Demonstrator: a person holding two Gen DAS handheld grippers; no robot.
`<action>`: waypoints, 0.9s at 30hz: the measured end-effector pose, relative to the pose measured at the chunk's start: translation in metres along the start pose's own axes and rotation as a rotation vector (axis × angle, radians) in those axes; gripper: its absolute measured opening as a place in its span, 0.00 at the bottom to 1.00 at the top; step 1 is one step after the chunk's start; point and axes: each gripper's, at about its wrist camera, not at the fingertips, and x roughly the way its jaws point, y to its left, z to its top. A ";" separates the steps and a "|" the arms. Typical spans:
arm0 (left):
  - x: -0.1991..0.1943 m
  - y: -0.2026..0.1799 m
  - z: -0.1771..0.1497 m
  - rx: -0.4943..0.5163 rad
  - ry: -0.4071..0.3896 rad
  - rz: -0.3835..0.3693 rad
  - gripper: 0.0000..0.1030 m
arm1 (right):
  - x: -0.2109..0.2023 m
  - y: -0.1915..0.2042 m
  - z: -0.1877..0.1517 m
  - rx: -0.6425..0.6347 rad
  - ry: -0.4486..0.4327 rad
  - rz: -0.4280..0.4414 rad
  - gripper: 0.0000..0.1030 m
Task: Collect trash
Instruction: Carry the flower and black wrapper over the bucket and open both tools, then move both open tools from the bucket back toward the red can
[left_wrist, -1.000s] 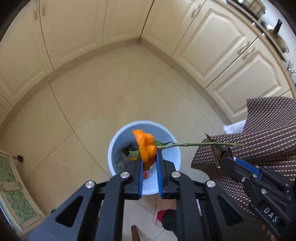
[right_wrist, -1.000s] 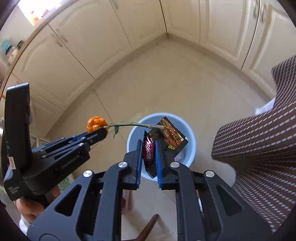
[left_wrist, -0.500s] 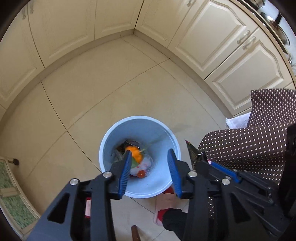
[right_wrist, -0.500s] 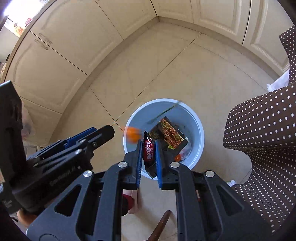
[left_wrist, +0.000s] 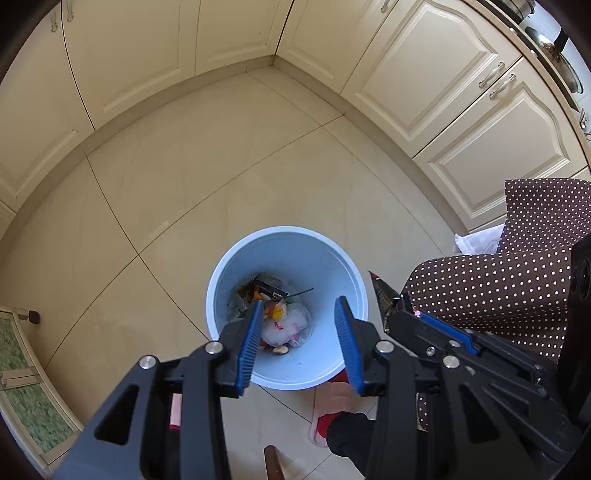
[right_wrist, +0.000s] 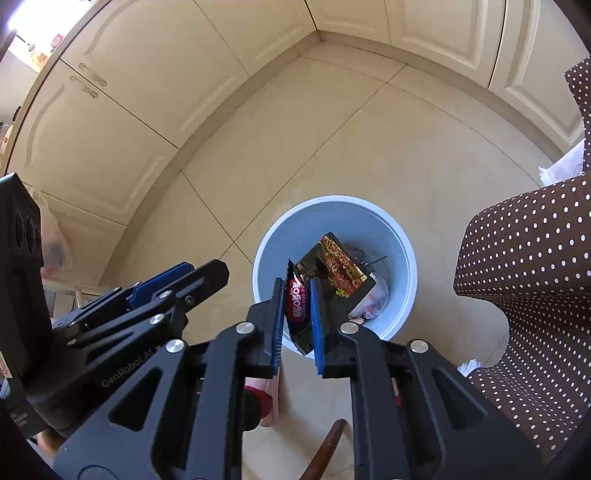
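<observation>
Left claw (left_wrist: 299, 345): jaws have just been opening; they stand spread with nothing between them, pointing steeply down over the bin.
Right claw (right_wrist: 297, 325): blue pads pressed onto a snack wrapper (right_wrist: 332, 273), which sticks out ahead of the tips.
Snack wrapper: dark foil with red and gold print; its far end hangs over the bin mouth, its near end is pinched between the pads. From the left wrist view only a dark corner shows at the right claw's tip (left_wrist: 382, 295).
Bin (left_wrist: 332, 258): pale blue, round, on the tiled floor, directly below and ahead of both claws.
Bin contents (left_wrist: 280, 314): orange scrap, a thin green stem, clear plastic and dark wrappers lying at the bottom, visible between the left claw's spread jaws.
Spotted cloth (right_wrist: 535, 277): brown with white dots, to the right of the right claw, near the bin.
Cabinets (left_wrist: 424, 74): cream doors, beyond the bin.
Slipper (left_wrist: 327, 413): pink and red, on the floor below the left claw.
</observation>
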 end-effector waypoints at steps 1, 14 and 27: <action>0.000 0.000 0.000 -0.001 0.001 -0.001 0.38 | 0.000 0.001 0.001 0.000 0.000 -0.001 0.13; -0.004 0.001 -0.001 -0.010 -0.009 -0.013 0.41 | 0.004 0.003 0.003 -0.001 -0.003 -0.013 0.15; -0.013 -0.001 -0.001 0.021 -0.033 0.006 0.43 | -0.014 0.001 0.007 -0.004 -0.029 -0.011 0.15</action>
